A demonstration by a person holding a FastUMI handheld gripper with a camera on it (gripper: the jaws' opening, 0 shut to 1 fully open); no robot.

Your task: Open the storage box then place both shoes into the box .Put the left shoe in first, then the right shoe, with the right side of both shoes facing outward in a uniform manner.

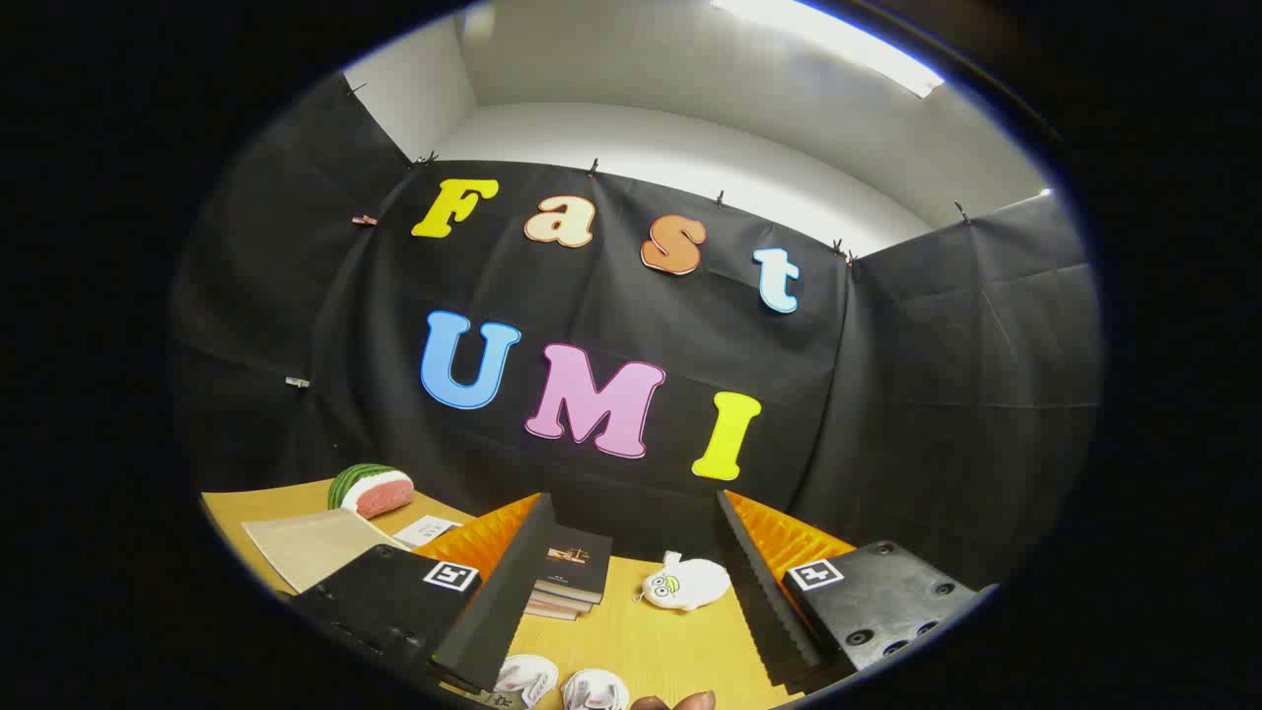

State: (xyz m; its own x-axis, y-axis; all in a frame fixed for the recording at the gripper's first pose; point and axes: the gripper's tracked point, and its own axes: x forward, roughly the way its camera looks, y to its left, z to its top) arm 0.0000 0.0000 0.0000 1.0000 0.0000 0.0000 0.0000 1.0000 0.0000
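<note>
My gripper is held high and tilted up, its two fingers spread wide apart with nothing between them. Far below, between the fingers and close to me, the toes of two white shoes with red marks lie side by side on the wooden table. A fingertip of a person's hand shows just to the right of the shoes. No storage box can be made out.
Beyond the fingers lie a stack of dark books and a white plush toy. Off to the left sit a watermelon-slice toy, a beige folder and a small white card.
</note>
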